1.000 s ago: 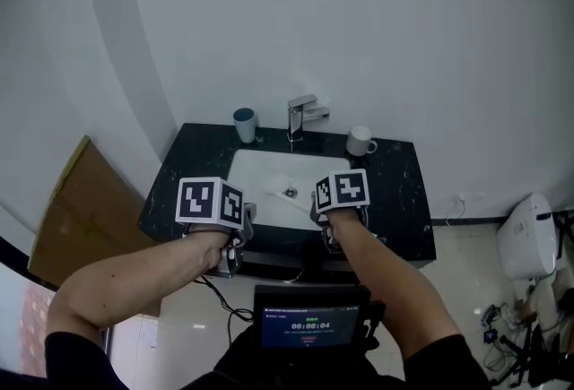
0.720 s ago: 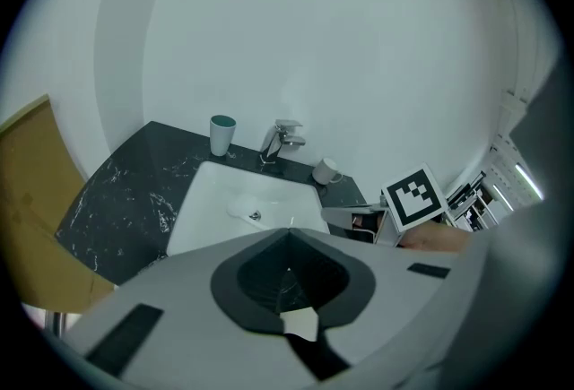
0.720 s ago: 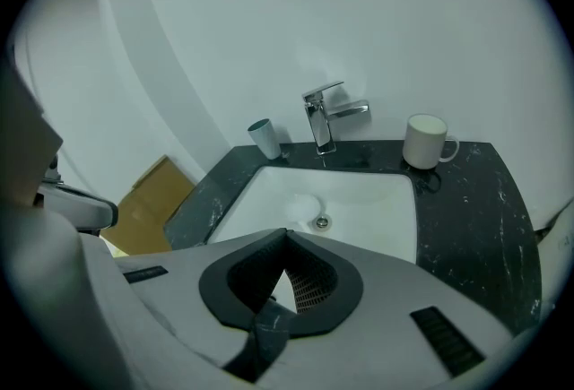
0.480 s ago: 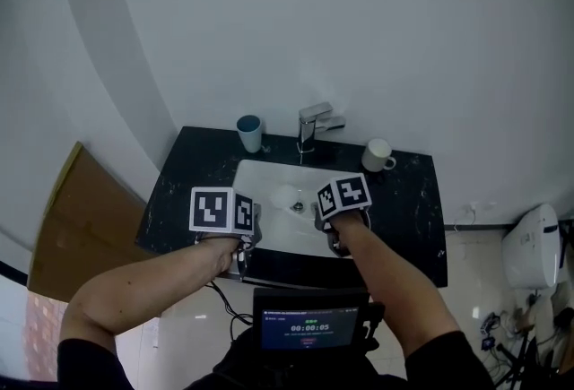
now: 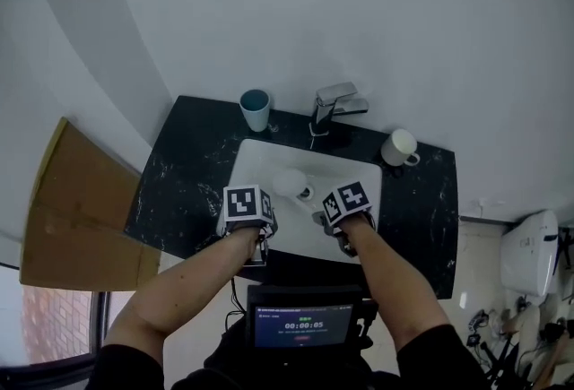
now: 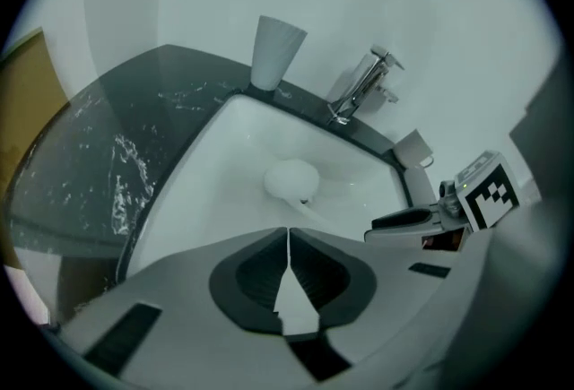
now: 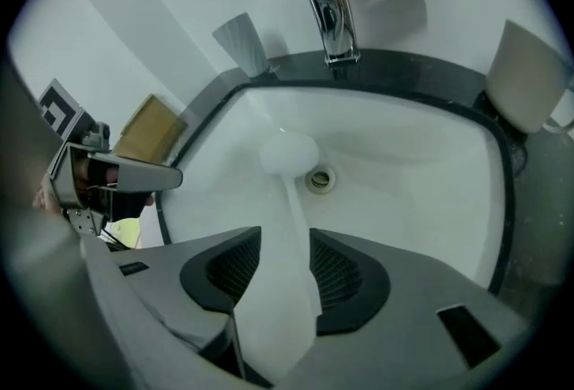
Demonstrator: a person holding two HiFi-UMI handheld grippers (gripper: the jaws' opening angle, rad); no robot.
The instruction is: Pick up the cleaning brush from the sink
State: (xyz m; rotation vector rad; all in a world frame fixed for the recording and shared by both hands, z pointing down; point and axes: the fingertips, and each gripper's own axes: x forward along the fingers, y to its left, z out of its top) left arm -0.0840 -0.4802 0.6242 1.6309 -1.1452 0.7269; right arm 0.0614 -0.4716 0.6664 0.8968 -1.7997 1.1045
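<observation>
- Cleaning brush (image 7: 289, 155) lies in the white sink (image 7: 430, 155), round head beside the drain (image 7: 320, 179); its handle runs back between the jaws of the right gripper (image 7: 285, 234); those jaws are opening, not clamped on it
- left gripper (image 6: 288, 236) hangs over the basin, jaws closed together, empty
- tap (image 7: 327, 3) behind; blue cup (image 5: 256, 108) and white mug (image 5: 399, 147) on the dark counter (image 5: 179, 173)

Screen (image 5: 303, 325), 6 o'clock in the head view: timer reads 00:00:05. The small lines above and below it are too small to read. Left cube (image 5: 247, 203) and right cube (image 5: 348, 201), just below centre: black-and-white square marker codes.
</observation>
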